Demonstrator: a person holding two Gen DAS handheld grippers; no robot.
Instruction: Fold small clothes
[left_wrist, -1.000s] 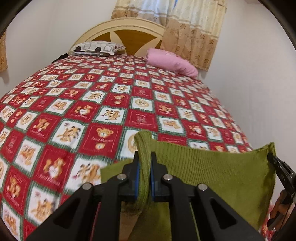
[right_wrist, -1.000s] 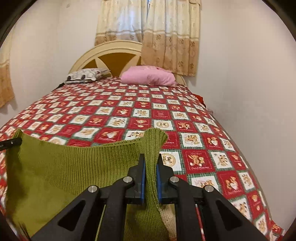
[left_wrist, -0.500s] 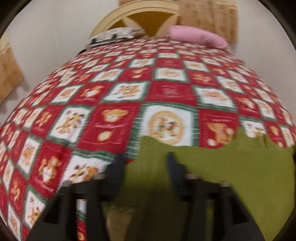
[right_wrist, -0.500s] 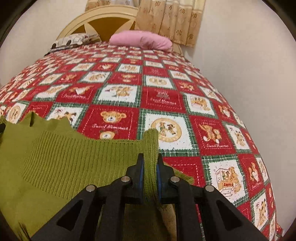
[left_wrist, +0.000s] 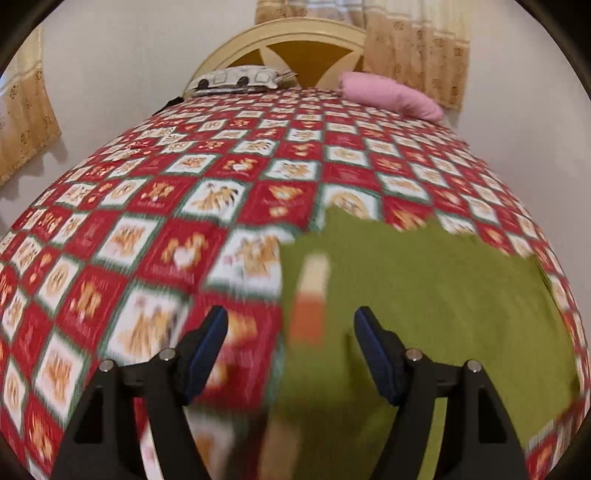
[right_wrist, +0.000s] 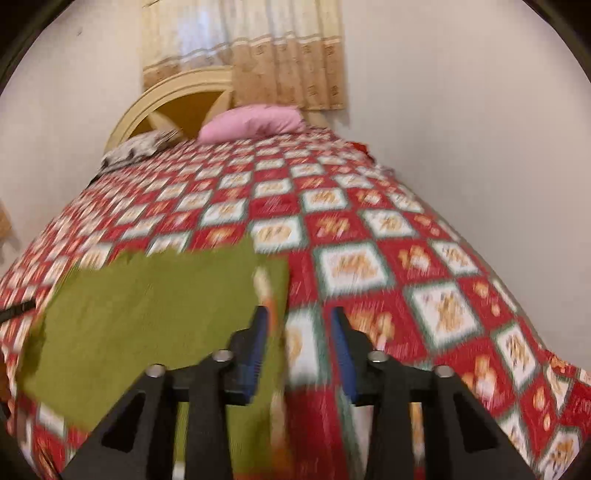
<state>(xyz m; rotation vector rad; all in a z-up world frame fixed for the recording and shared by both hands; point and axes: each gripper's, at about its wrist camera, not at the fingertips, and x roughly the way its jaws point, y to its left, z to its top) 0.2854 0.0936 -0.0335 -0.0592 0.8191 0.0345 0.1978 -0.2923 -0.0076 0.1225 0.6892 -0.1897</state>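
Note:
A green knitted garment (left_wrist: 436, 295) lies flat on the red and white patchwork bedspread (left_wrist: 155, 221). A cream and orange strip (left_wrist: 310, 295) shows at its left edge. My left gripper (left_wrist: 291, 328) is open above that edge, holding nothing. In the right wrist view the garment (right_wrist: 147, 314) lies at the left. My right gripper (right_wrist: 299, 325) is open over its right edge, holding nothing. Both views are blurred by motion.
A pink pillow (left_wrist: 391, 96) and a grey patterned pillow (left_wrist: 236, 79) lie by the yellow headboard (left_wrist: 295, 48). A white wall (right_wrist: 480, 147) runs along the bed's right side. Curtains (right_wrist: 258, 55) hang behind the headboard.
Both grippers were shut on the garment's top corners and held it up. They lowered it onto the bed, opened and let go; the garment now lies flat.

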